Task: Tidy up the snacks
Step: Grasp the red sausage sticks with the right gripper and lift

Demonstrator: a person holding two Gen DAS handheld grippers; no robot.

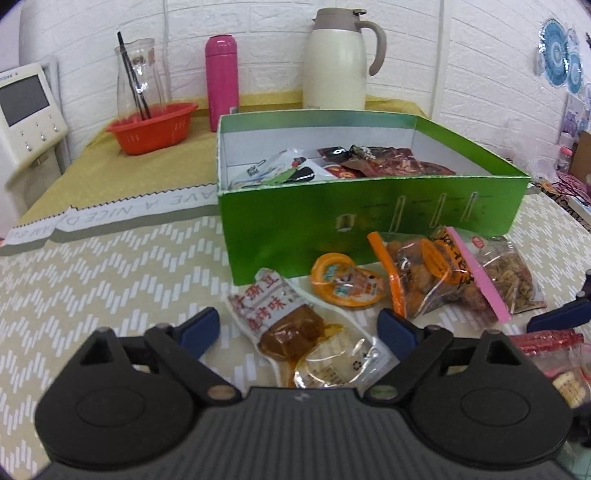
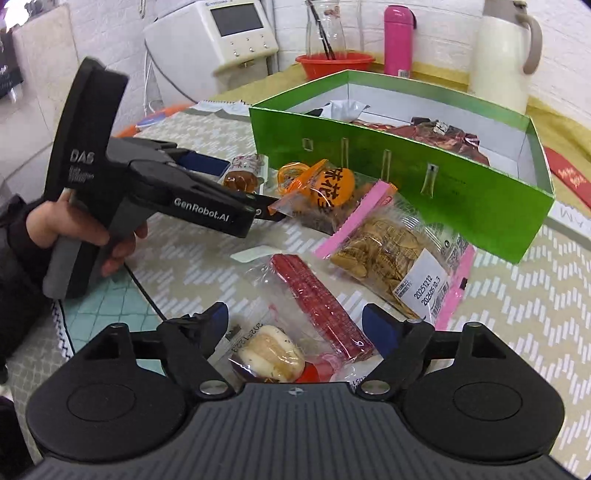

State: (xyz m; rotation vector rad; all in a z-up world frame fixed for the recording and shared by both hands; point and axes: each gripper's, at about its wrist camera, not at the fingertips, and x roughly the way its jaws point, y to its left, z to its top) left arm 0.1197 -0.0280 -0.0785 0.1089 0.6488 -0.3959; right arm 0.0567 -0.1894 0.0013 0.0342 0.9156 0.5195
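While I hold both grippers low over the table [image 1: 92, 266], each one stands wide with nothing pinched. My left gripper [image 1: 299, 328] straddles a clear pouch [image 1: 291, 325] holding a brown block; the blue pads sit apart from it on either side, not touching. My right gripper [image 2: 295, 325] frames a wrapped bun [image 2: 271, 352] and a red bar [image 2: 321, 306] in clear film, again without contact. From the right wrist view I see a hand [image 2: 74, 236] around the left gripper's grey handle, with a dark sleeve behind it.

Just beyond the pouch lies an orange jelly cup [image 1: 343, 282]. To its right sit two zip bags, touching: an orange-strip bag [image 1: 424, 280] of round brown snacks and a pink-strip bag [image 2: 391, 254] of pale chips with a date label.

Behind them all stands an open green box [image 1: 369, 218], its near wall just beside the bags. Inside it lie several packets [image 1: 388, 164], dark red ones to the right and white ones to the left.

Farther back, on a yellow cloth [image 1: 122, 173], stand a red basket [image 1: 151, 127], a glass jug [image 1: 138, 74] with dark sticks in it, a pink flask [image 1: 221, 81] and a cream thermos [image 1: 338, 59]. A white machine [image 1: 27, 107] with a screen sits at far left, against a white brick wall [image 1: 266, 33].
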